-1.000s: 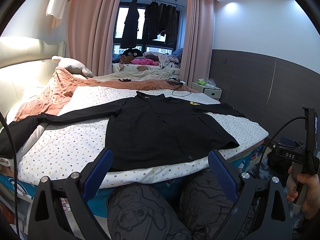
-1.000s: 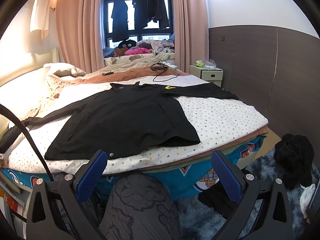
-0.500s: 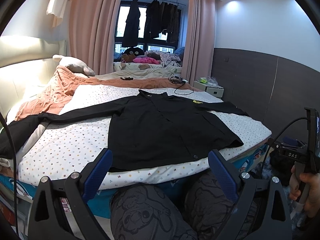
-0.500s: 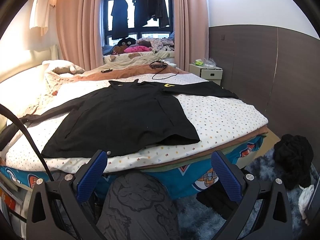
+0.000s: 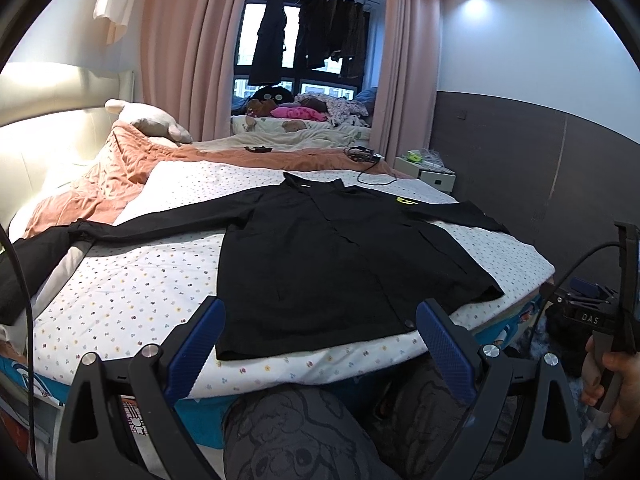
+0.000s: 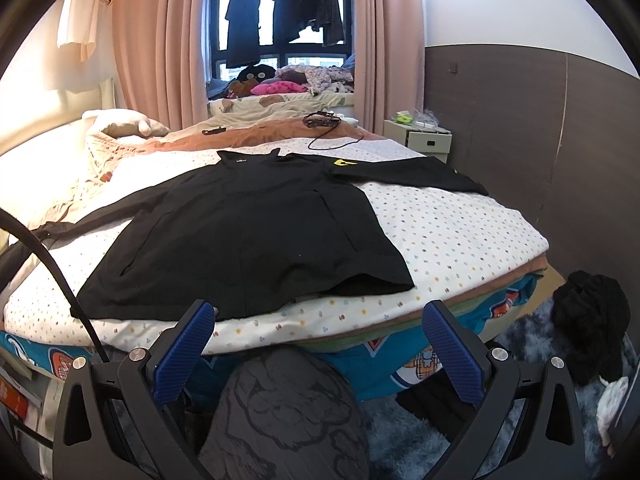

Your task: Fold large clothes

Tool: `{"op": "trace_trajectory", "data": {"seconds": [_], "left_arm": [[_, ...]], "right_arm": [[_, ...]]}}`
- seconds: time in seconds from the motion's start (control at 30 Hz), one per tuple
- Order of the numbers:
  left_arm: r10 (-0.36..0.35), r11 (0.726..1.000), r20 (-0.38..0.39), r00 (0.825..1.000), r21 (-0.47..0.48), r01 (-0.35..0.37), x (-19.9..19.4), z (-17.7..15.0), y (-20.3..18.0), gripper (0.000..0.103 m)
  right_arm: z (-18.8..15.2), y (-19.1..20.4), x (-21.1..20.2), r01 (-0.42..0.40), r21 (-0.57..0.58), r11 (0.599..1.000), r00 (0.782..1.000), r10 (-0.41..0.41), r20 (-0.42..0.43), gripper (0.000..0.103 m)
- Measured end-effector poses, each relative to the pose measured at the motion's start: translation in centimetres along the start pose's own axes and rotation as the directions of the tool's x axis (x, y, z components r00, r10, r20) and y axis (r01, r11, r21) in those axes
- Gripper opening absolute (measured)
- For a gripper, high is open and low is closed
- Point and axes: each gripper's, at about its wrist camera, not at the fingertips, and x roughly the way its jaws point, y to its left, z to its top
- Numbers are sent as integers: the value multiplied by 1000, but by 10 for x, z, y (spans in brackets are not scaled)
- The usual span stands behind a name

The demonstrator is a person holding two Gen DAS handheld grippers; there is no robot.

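Both of my grippers are hanging in the air short of the bed, and neither is touching anything.

Through the left wrist camera I am seeing the left gripper with its blue-padded fingers spread wide apart and nothing between them. Beyond them the black jacket is lying flat on the dotted sheet, collar towards the window, both sleeves stretched out sideways, its hem lying near the closest edge of the bed. A patterned knee is sitting below the fingers, and at the far right a hand is gripping the handle of the other tool.

Through the right wrist camera I am seeing the right gripper, its fingers standing wide apart too and holding nothing. The jacket is lying ahead and to the left, one sleeve running out towards the bedside cabinet. A dark heap of cloth is lying on the shaggy rug to the right
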Motion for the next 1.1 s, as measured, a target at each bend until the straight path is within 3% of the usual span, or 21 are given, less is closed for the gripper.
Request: {"op": "trace_trajectory", "data": {"seconds": [0.2, 0.5, 0.77, 1.1], "left_arm": [[38, 999, -27, 999, -37, -39, 29, 9, 22, 98], [113, 986, -97, 989, -115, -124, 81, 11, 68, 98], [172, 965, -178, 969, -168, -202, 127, 21, 110, 98], [223, 933, -235, 946, -231, -277, 174, 55, 162, 98]], "right_arm": [[7, 3, 25, -67, -21, 998, 998, 67, 2, 103], [22, 10, 84, -136, -44, 990, 989, 133, -70, 103], [59, 9, 140, -193, -39, 980, 973, 186, -139, 103], [117, 21, 202, -264, -51, 963, 955, 254, -151, 103]]}}
